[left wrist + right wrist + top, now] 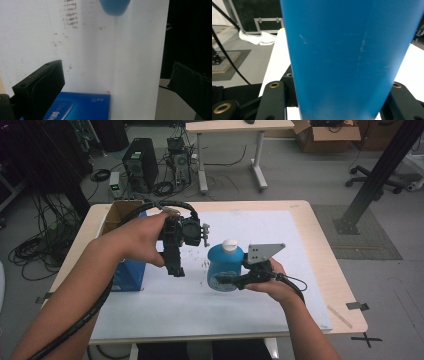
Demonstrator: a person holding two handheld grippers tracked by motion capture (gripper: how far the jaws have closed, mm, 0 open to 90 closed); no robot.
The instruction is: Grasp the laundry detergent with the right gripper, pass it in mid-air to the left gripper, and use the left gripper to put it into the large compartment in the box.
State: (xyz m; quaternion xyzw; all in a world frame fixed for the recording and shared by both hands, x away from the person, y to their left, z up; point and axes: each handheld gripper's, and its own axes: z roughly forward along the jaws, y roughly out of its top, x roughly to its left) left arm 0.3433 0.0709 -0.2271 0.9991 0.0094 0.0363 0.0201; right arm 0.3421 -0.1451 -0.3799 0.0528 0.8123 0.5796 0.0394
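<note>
A blue bottle (224,262) with a white cap stands upright on the white mat (260,305), right of the table's middle. My right gripper (226,281) is shut on its lower body from the right side. In the right gripper view the bottle (347,55) sits between the two black jaws. My left gripper (177,266) hangs above the mat just left of the bottle, pointing down, apart from it. In the left gripper view its jaws (117,85) stand wide apart with nothing between them, and the bottle's edge (115,6) shows at the top.
A blue box (129,276) lies on the mat at the left, under my left forearm, and also shows below the left gripper (82,107). A cardboard box (119,212) sits at the table's far left corner. The wooden table edge (345,285) runs close on the right.
</note>
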